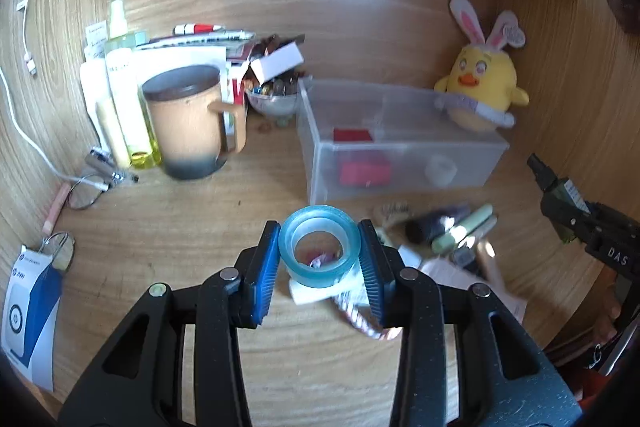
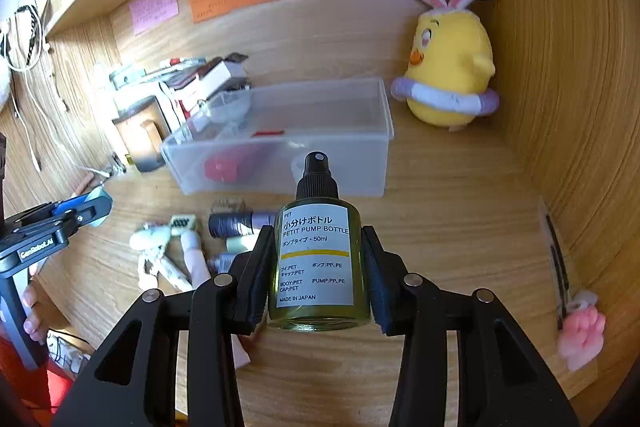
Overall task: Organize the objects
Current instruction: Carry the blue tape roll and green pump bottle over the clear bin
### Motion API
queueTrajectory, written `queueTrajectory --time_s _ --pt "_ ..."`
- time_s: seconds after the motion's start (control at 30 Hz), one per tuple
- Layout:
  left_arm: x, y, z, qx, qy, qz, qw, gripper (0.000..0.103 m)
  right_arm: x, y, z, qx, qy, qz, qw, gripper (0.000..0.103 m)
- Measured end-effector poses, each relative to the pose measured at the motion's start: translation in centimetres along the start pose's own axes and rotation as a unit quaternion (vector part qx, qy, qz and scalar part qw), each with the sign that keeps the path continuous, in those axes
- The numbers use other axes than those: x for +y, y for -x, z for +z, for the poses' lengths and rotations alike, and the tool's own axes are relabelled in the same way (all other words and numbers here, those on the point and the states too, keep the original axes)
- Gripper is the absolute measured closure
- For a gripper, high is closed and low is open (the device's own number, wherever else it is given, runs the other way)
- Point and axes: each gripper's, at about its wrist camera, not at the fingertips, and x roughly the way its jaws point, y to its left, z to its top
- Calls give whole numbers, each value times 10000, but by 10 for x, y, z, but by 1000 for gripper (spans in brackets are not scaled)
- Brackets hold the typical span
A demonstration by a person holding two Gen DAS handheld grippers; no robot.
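My left gripper [image 1: 319, 233] is shut on a translucent blue tape roll [image 1: 320, 215], its blue pads [image 1: 266, 259] pressing the roll's two sides above the wooden desk. In the right wrist view, my right gripper [image 2: 317, 233] is shut on a small yellow-green pump spray bottle [image 2: 316, 267] with a black nozzle and a white label, held upright. Beyond both stands a clear plastic bin [image 1: 460, 155] [image 2: 344, 171] holding red items and a small white one. The left gripper [image 2: 86, 207] also shows at the left edge of the right wrist view.
Loose tubes, pens and a small toy [image 2: 224, 227] lie on the desk in front of the bin. An orange mug [image 1: 188, 123], bottles and boxes crowd the back left. A yellow plush chick [image 2: 448, 75] sits in the back right corner. A pink paw toy [image 2: 582, 335] lies against the right wall.
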Motion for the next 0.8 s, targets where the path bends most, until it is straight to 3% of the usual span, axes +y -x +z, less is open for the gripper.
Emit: queueTrajectory --time_s 0.43,0.8 --pt "-17 -19 40 -305 32 -318 9990 65 2 -22 36 -259 287 -61 9992 65" --pt "-36 -45 78 -311 -176 -484 9982 65 9 -51 77 -313 552 -41 9980 65"
